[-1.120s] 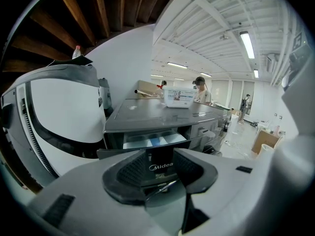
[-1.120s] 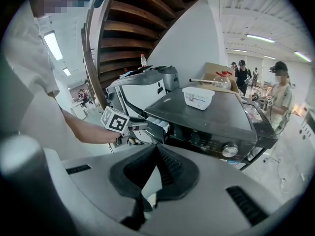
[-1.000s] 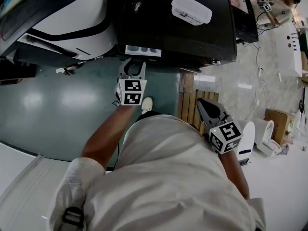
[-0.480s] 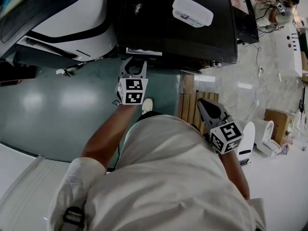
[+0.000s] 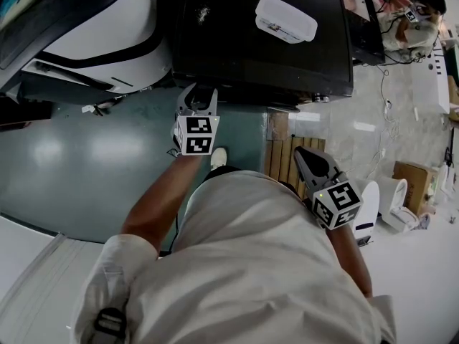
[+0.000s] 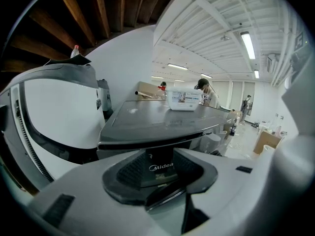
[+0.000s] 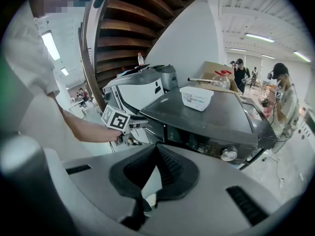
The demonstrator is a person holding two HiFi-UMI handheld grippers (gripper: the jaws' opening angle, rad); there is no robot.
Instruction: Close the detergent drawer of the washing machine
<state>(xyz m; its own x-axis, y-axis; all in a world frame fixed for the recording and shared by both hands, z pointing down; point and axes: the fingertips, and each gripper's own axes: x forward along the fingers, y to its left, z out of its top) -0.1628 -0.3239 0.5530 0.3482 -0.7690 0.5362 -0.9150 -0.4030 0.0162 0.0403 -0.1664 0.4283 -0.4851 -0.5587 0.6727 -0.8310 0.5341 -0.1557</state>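
Closest in, the right gripper (image 5: pixel 303 156) hangs at the person's side, well back from the washer (image 5: pixel 265 56) and off to its right. Its jaws are drawn together at the tips and carry nothing. Below these jaws lies a wooden pallet (image 5: pixel 280 156). Ahead of them, in the right gripper view, runs the washer's dark control panel, with a silver dial (image 7: pixel 227 154) near its right end.

Further forward, the left gripper (image 5: pixel 199 97) reaches out on a straight arm to the washer's front. Its jaws stand apart, and the face of the drawer (image 6: pixel 161 167), marked Midea, fills the gap between their tips. Whether the pads press on it cannot be told. In the head view the drawer lies pushed in, level with the washer's front edge, right at the jaw tips. Under these jaws spreads a grey-green floor (image 5: pixel 72 156).

Beyond the left jaws stretches the washer's flat dark top. A white box (image 5: pixel 285 18) stands on it, past the jaws and a little to their right, well apart from both grippers. Left of the left jaws bulges a white machine (image 5: pixel 93 27) with a dark band, just beside the washer.

Farthest off, past the washer and to the right of both pairs of jaws, several people (image 7: pixel 283 102) stand in a bright hall.
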